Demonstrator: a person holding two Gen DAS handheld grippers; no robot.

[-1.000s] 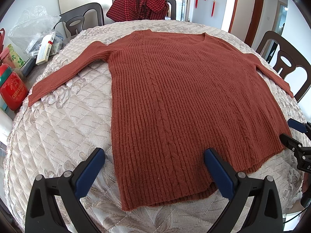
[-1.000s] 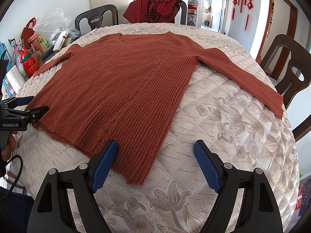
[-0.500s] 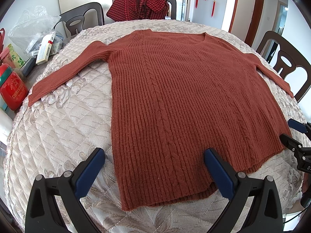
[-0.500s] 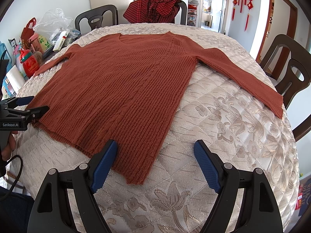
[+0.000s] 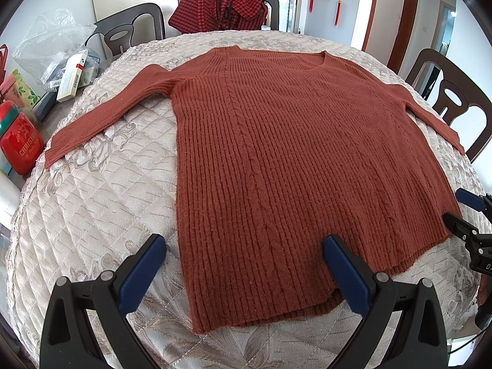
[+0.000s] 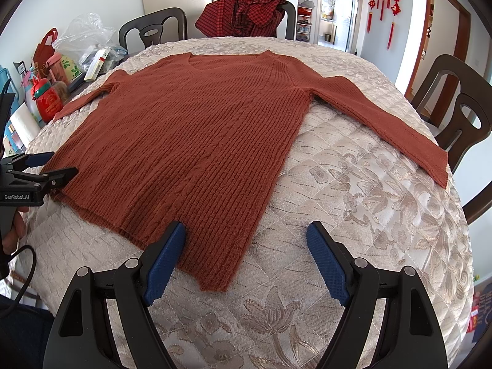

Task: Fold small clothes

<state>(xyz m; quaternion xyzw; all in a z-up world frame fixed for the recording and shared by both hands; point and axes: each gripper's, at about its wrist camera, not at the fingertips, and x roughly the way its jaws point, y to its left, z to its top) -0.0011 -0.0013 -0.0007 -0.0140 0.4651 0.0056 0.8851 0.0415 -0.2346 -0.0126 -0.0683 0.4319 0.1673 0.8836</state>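
A rust-red ribbed sweater point(image 5: 292, 160) lies flat on the quilted beige table cover point(image 5: 92, 209), front up, both sleeves spread out to the sides. It also shows in the right wrist view point(image 6: 196, 141). My left gripper point(image 5: 243, 264) is open and empty, hovering over the hem's left corner. My right gripper point(image 6: 246, 255) is open and empty over the hem's right corner. Each gripper shows at the edge of the other's view: the right one point(image 5: 461, 212), the left one point(image 6: 46, 166).
A red tin point(image 5: 20, 144), a plastic bag point(image 5: 52, 46) and boxes crowd the table's left edge. A red checked garment point(image 5: 224, 9) hangs on a far chair. Dark chairs point(image 5: 455, 104) stand around the round table.
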